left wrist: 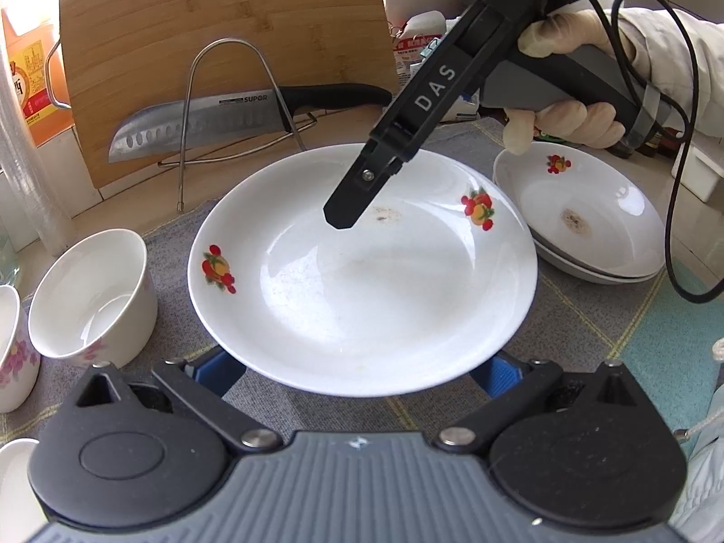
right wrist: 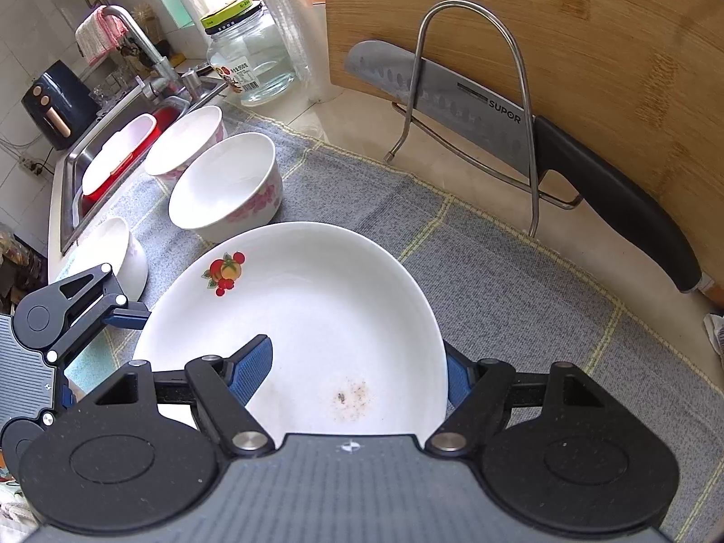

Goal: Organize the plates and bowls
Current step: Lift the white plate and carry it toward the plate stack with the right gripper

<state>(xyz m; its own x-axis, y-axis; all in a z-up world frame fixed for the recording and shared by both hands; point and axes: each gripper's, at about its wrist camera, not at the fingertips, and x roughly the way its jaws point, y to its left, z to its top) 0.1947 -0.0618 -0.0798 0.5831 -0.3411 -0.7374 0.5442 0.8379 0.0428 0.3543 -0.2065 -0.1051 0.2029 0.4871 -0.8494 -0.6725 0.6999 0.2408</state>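
Right tool (right wrist: 357, 364) angled down, clamped across plate (right wrist: 316, 307) rim; left tool (left wrist: 362, 369) spread beneath it.

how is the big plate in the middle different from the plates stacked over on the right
The big plate sits alone with both grippers at its rim; the stacked plates are at least two, nested, with no gripper on them. The big plate shows two fruit decals, the top stacked plate one. Both are white, and both carry a brownish speckled stain inside.
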